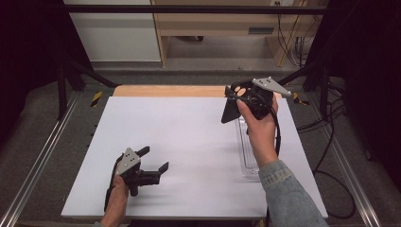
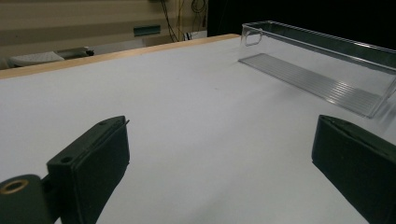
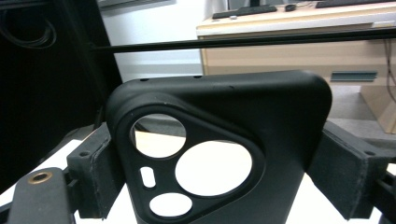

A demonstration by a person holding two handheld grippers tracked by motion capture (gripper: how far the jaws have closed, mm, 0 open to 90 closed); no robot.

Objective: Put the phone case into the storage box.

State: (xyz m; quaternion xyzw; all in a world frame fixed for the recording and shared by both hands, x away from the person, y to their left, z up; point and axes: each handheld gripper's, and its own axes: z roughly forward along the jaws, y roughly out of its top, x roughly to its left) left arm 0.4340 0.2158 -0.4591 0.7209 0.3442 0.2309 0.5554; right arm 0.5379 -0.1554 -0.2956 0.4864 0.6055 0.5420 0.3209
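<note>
**Black phone case held aloft; clear tray on white table**

Right gripper [image 1: 232,101]: raised over the far right part of the white tabletop [image 1: 189,142], jaws pinching a black soft-plastic phone case with a triangular camera cut-out [image 3: 219,149] by its two side edges. In the right gripper view, case upright between the jaws, round and oval openings showing the pale table behind. In the high view, case [image 1: 231,111] hanging off the table surface, just left of the gripping hand [image 1: 257,125].

Left gripper [image 1: 153,161]: low over the near left of the table, jaws spread wide with nothing between them, well apart from the case.

Clear rectangular plastic tray with ribbed floor [image 2: 322,84]: resting on the table along its right side, below and near the raised right gripper.
</note>
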